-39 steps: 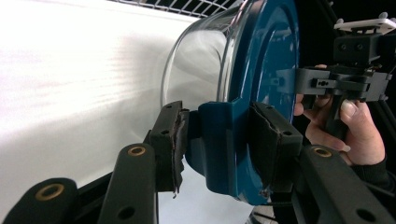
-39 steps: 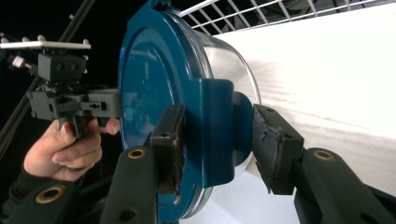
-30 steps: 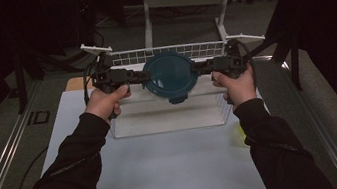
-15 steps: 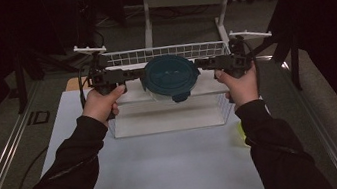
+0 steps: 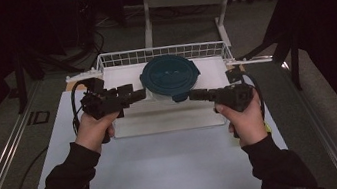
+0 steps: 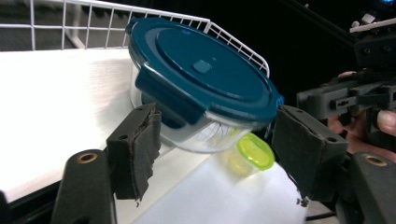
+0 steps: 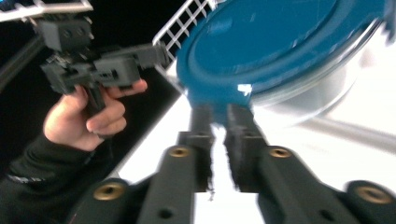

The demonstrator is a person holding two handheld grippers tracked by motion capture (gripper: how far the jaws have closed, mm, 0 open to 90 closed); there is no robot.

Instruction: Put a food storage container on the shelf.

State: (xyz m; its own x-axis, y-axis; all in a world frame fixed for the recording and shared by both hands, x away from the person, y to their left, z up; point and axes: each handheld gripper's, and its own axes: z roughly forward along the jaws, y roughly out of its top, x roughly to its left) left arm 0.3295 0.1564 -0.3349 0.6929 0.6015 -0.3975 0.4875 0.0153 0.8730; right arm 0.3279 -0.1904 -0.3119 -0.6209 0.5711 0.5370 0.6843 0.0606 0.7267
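A round glass container (image 5: pixel 170 76) with a teal clip lid (image 6: pixel 201 70) rests at the back of a white raised board (image 5: pixel 160 121). My left gripper (image 5: pixel 139 95) points at its left front. Its jaws have just been opening and now stand open on either side of the container (image 6: pixel 205 130), pads off it. My right gripper (image 5: pixel 192 94) comes in from the right front. Its jaws have just been closing and are now shut on the lid's tab (image 7: pixel 217 100) at the rim.
A white wire basket (image 5: pixel 160 52) runs behind the board. A small tub with a yellow-green lid (image 6: pixel 252 151) stands beyond the container. In the right gripper view the other hand holds the left gripper (image 7: pixel 102 65). Metal rails edge the table on both sides.
Both hands have drawn back toward the person. The left jaws have come off the container's side and the right jaws have closed at the lid's front rim. The container has stayed about where it was.
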